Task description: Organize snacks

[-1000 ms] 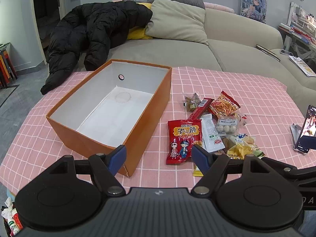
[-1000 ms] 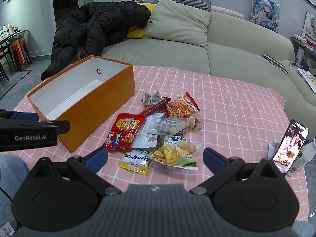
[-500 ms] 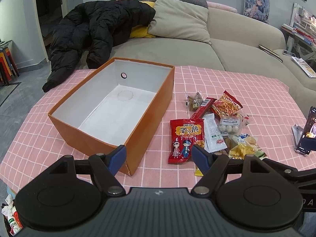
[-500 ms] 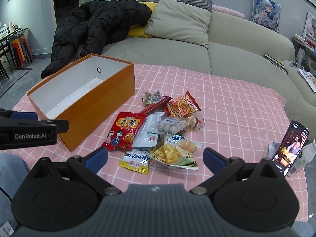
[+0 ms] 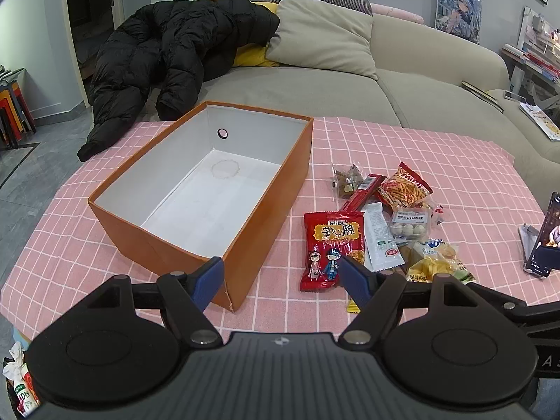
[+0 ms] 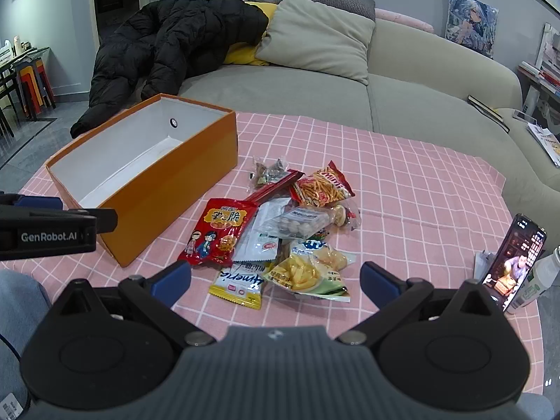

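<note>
An empty orange box with a white inside stands on the pink checked tablecloth. To its right lies a pile of several snack packets: a red bag, a white sachet, an orange stick-snack bag, a clear pack of balls, a yellow chip bag. My left gripper is open and empty, near the box's front corner. My right gripper is open and empty, just in front of the pile.
A phone stands propped at the table's right edge beside a white bottle. A beige sofa with a black jacket and cushions is behind the table. The left gripper's side shows in the right wrist view.
Both views have shifted slightly; the left gripper has drawn a little higher and nearer the box. Nothing on the table has moved.
</note>
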`<state>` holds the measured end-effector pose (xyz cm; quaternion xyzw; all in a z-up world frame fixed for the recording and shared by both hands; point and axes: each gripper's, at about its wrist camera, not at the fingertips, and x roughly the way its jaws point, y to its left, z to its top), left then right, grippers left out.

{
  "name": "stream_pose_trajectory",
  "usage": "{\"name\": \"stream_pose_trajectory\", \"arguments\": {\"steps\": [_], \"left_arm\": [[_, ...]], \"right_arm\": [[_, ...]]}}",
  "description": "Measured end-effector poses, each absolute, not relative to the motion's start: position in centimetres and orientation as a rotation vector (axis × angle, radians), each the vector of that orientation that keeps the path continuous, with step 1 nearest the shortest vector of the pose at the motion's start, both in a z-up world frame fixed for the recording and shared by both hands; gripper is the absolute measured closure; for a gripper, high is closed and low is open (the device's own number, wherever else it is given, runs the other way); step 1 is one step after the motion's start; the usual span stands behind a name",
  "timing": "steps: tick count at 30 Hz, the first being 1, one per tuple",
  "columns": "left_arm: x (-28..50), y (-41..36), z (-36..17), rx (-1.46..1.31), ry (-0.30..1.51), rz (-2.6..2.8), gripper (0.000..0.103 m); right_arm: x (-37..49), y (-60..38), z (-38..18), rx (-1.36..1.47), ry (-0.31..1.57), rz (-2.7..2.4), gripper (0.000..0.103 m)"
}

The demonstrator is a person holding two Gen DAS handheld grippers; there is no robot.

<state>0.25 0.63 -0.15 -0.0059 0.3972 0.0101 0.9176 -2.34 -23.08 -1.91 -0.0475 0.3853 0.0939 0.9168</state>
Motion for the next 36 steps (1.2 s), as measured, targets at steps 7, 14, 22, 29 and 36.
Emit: {"name": "stream_pose_trajectory", "arguments": {"steps": [7, 14, 22, 29, 36], "left_arm": [[0.17, 0.66, -0.15, -0.015, 0.823, 0.021, 0.015], [0.1, 0.85, -0.23, -0.02, 0.826, 0.024, 0.015], [0.06, 0.88, -0.28, -0.024, 0.83, 0.024, 0.015], [0.03, 0.82, -0.33, -0.025, 0.832, 0.024, 0.015], [0.06, 0.8, -0.36, -0.025, 0.833, 0.023, 0.015]], "right_arm": [[-2.39, -23.09, -1.97, -0.094, 0.796, 0.186, 0.004], [-2.34, -23.09, -2.25, -0.092, 0.803, 0.183, 0.004], [-2.36, -23.06, -2.46, -0.096, 0.811, 0.176, 0.004], [-2.3, -23.04, -2.64, -0.097, 0.816, 0.174, 0.004], [-2.25, -23.08, -2.78, -0.093, 0.824, 0.171, 0.004]]}}
